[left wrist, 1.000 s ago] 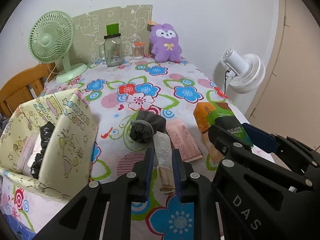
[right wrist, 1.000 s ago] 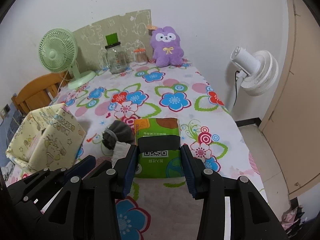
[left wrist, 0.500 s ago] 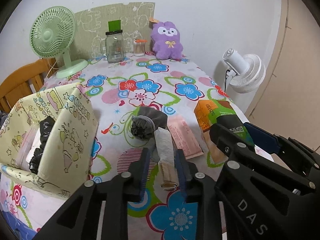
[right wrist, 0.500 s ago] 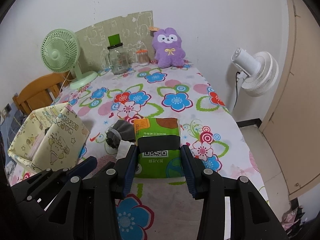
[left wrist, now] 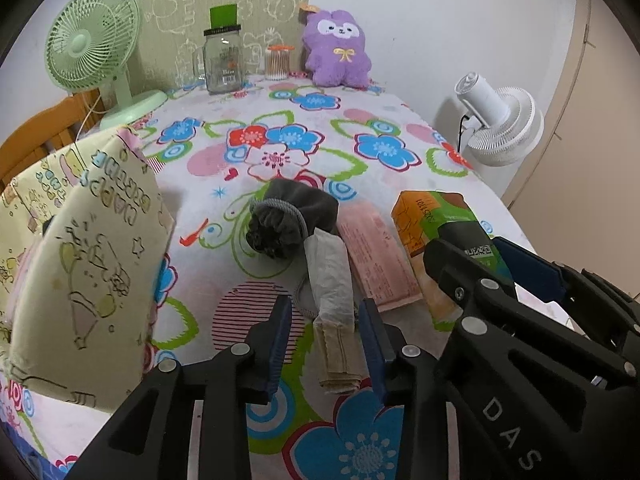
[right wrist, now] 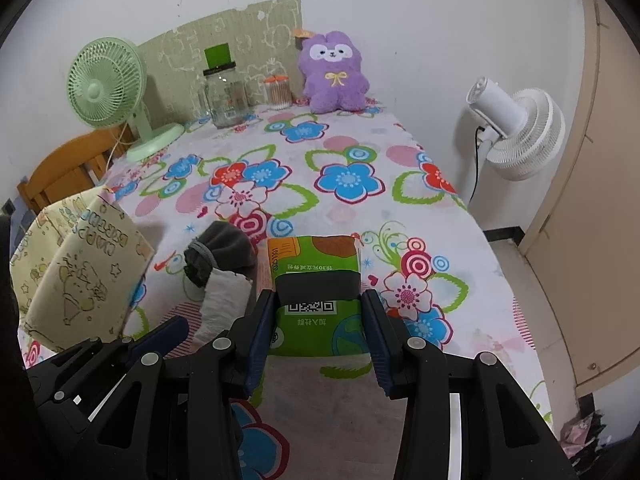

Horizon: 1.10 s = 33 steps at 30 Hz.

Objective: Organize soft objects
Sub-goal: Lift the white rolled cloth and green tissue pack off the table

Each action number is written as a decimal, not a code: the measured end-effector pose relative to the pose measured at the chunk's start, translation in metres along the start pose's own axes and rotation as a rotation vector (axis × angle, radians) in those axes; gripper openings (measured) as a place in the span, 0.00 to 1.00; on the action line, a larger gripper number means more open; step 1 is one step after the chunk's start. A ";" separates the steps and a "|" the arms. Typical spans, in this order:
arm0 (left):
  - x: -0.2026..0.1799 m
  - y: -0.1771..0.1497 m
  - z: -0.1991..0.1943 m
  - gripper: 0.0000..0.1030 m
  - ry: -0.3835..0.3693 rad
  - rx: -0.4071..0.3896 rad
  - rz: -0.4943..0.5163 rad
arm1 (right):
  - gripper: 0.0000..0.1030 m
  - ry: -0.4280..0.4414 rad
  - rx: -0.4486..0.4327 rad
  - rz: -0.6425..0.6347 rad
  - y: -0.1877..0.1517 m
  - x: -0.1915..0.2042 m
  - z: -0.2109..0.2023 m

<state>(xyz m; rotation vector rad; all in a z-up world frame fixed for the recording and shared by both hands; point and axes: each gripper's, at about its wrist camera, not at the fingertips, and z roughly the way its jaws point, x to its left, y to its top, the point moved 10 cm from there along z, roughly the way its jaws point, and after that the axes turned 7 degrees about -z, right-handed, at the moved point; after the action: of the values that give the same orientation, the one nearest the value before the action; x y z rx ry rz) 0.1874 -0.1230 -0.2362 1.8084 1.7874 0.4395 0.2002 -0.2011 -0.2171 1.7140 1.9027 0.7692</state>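
My left gripper [left wrist: 325,328] is open, its jaws on either side of a beige and white folded sock [left wrist: 334,308] that lies on the floral tablecloth [left wrist: 304,148]. A dark grey rolled sock [left wrist: 290,216] and a pink packet [left wrist: 376,256] lie just beyond. My right gripper [right wrist: 318,320] is shut on a green and orange tissue pack [right wrist: 316,280], which also shows in the left wrist view [left wrist: 436,224]. A yellow fabric storage box [left wrist: 76,264] stands at the left with dark items inside.
At the table's far end stand a green desk fan [left wrist: 96,48], a glass jar [left wrist: 222,60], a cotton swab pot [left wrist: 279,62] and a purple plush [left wrist: 338,50]. A white floor fan [left wrist: 500,120] stands off the right edge. A wooden chair [right wrist: 68,168] is at the left.
My left gripper has opened wider around the beige sock and drawn back a little. My right gripper has stayed shut on the tissue pack.
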 end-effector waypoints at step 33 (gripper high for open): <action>0.001 0.011 -0.035 0.08 0.012 -0.067 0.022 | 0.46 0.013 -0.047 0.008 0.009 0.008 -0.030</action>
<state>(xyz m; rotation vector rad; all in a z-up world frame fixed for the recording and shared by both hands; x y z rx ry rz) 0.1759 -0.1165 -0.2018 1.7842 1.7414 0.5146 0.1860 -0.1954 -0.1889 1.6936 1.8721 0.8231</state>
